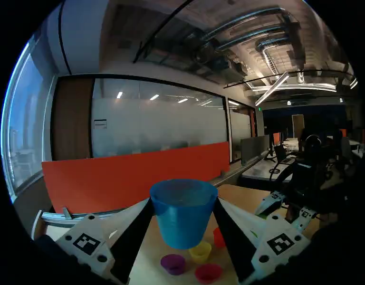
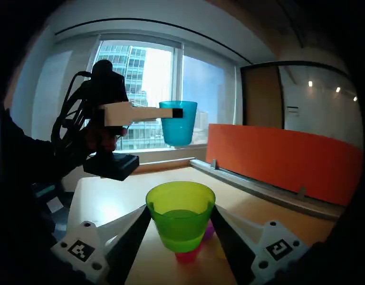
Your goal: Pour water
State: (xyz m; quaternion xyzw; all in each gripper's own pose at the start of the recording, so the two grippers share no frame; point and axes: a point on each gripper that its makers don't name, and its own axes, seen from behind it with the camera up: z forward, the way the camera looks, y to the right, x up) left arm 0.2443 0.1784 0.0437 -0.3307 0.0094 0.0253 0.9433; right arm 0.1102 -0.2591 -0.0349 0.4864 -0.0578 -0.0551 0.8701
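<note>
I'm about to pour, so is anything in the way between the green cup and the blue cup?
Nothing visible. The green cup, in the right gripper, faces the blue cup, held up by the left gripper, across open air above the table. The small cups sit lower, on the table.

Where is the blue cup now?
In the left gripper view, the blue cup sits upright between the left gripper's fingers, raised above the small cups on the table.

A blue cup (image 1: 183,216) and a green cup (image 2: 181,221) are seen. Black-and-white square markers (image 1: 86,242) are printed on white fingers (image 1: 121,224).
</note>
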